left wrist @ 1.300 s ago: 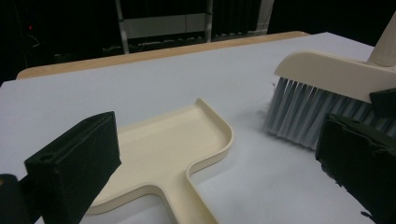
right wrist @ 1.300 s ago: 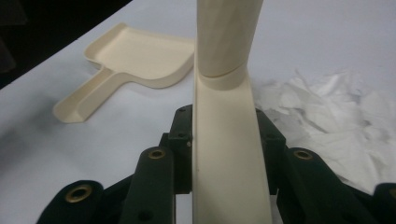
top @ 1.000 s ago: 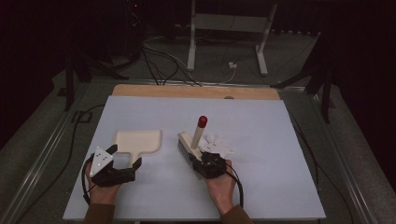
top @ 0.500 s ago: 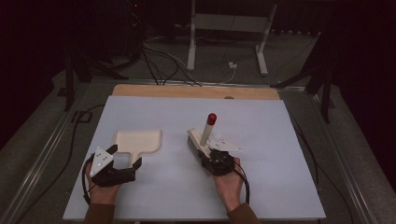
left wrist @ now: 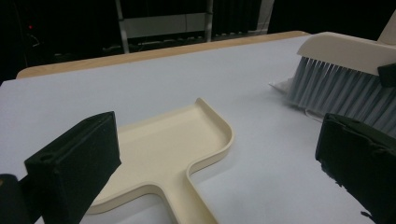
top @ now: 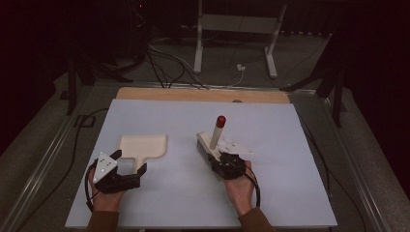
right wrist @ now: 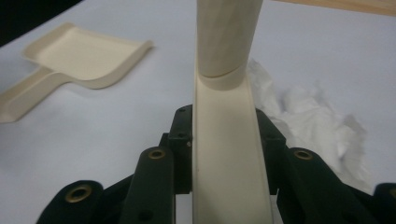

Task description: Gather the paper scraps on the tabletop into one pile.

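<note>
The right tool (top: 212, 155) is clamped on the cream plastic hand brush with a red-tipped handle (top: 214, 136), whose pale bristles rest on the table (top: 270, 125) near its middle. Crumpled white paper (top: 235, 146) lies just beside the brush, seemingly touching it. The left tool (top: 126, 163), jaws apart, straddles the handle of the cream plastic dustpan (top: 144, 147) toward the table's left edge. No writing is legible.

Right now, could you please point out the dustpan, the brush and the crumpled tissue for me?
dustpan (top: 145, 146): high view, middle of its tray.
brush (left wrist: 343, 88): left gripper view, on the grey bristles.
crumpled tissue (right wrist: 317, 116): right gripper view, middle of the white wad.
</note>
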A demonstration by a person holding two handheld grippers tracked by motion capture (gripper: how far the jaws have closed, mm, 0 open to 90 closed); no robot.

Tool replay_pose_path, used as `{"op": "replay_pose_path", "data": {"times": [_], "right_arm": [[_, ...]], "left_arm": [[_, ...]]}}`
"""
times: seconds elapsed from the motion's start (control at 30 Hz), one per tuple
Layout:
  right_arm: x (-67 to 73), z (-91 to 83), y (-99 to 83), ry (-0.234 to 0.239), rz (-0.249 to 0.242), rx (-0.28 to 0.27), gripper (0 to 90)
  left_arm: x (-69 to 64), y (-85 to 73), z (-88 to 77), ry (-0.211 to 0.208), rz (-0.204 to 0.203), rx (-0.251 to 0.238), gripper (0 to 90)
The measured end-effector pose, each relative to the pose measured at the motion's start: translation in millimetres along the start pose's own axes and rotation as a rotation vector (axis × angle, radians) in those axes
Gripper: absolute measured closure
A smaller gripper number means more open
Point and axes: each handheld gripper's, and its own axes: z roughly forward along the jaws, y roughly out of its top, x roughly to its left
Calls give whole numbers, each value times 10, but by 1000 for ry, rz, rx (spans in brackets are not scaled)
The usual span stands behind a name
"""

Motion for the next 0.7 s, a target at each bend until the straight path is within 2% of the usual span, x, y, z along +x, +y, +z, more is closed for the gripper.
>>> {"op": "replay_pose_path", "data": {"times": [0.23,0.3,0.5,0.6,0.7], "right_arm": [[1,-110,95,85,-30,-40,678],[-25,-156,144,109,-20,-45,678],[-164,-298,283,197,11,-75,678],[-266,-370,349,216,22,-89,678],[-377,-449,403,213,25,-98,678]], "left_arm": [[-3,-2,2,-1,-1,-1,8],[0,-2,2,-1,-3,0,8],[-4,-2,3,-2,-1,0,8],[-1,-3,1,-1,-1,1,8],[-1,-3,2,-1,-3,1,8]]}}
